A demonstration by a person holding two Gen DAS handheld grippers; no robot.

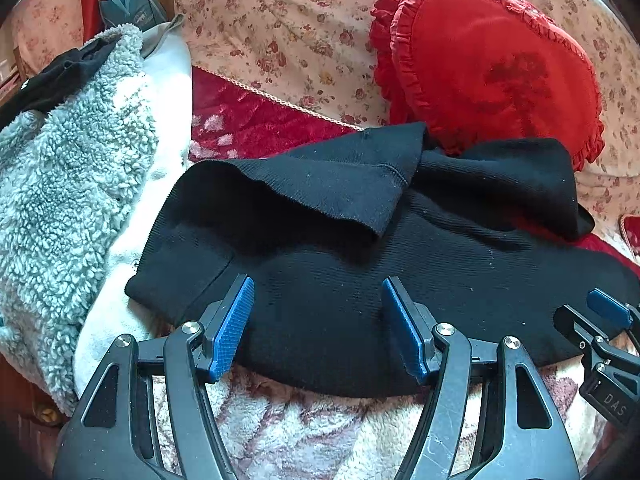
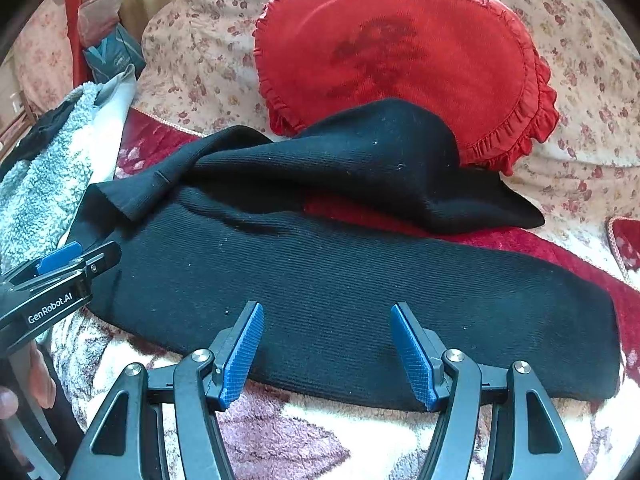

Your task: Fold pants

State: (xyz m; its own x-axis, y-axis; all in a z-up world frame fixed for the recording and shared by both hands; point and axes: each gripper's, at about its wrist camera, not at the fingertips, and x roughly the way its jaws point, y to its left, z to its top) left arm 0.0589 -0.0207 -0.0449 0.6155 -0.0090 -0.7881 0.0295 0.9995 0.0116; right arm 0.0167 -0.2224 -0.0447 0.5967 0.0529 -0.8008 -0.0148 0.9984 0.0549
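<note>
Black ribbed pants (image 1: pixel 340 280) lie across a fleece blanket, one leg flat along the front, the other leg bunched and twisted behind it toward the red pillow; they also show in the right wrist view (image 2: pixel 340 280). My left gripper (image 1: pixel 318 292) is open and empty, its blue pads just over the pants' near edge at their left part. My right gripper (image 2: pixel 327 314) is open and empty over the near edge further right. Each gripper shows at the edge of the other's view, the right one (image 1: pixel 600 320) and the left one (image 2: pixel 68 264).
A red heart-shaped frilled pillow (image 2: pixel 400 56) leans behind the pants on a floral cover (image 1: pixel 280 20). A grey fleece garment (image 1: pixel 68 184) is piled at the left. A dark red plush cover (image 1: pixel 248 124) lies under the pants. A patterned fleece blanket (image 2: pixel 320 440) is nearest.
</note>
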